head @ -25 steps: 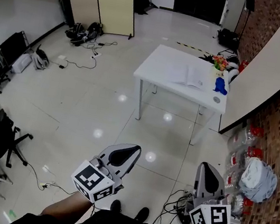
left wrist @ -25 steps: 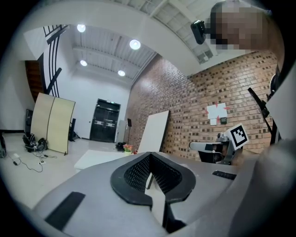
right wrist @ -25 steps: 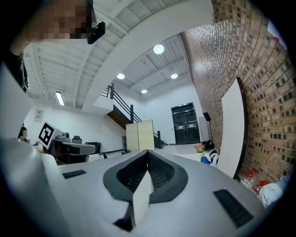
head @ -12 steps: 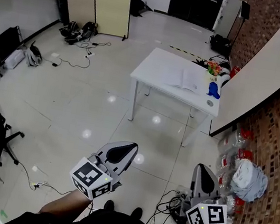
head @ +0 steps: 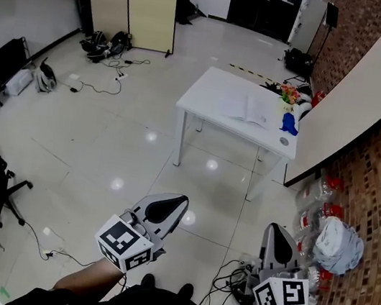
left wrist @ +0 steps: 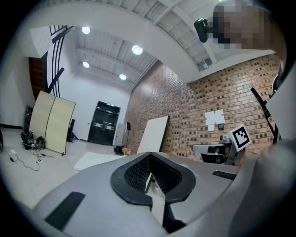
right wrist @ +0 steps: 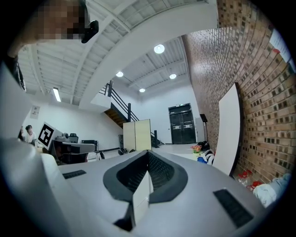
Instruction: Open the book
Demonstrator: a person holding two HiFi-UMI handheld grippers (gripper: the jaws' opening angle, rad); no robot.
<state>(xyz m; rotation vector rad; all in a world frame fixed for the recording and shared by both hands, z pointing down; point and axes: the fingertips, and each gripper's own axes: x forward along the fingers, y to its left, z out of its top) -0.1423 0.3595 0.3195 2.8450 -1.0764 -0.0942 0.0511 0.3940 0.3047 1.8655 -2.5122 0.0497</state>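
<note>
The book [head: 250, 110] lies on the white surface [head: 212, 90] far across the floor, well apart from both tongs and straight ahead of the person, toward the surface's right end. Its long side seems to run along the surface's length, and pale pages already seem to show, though it is too small to be sure. The left tongs [head: 170, 207] and right tongs [head: 273, 232] are pressed together on nothing, held low by the body; the right looks slightly nearer.

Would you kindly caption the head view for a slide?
Left gripper and right gripper, both shut, held far from the book on the white table.
</note>
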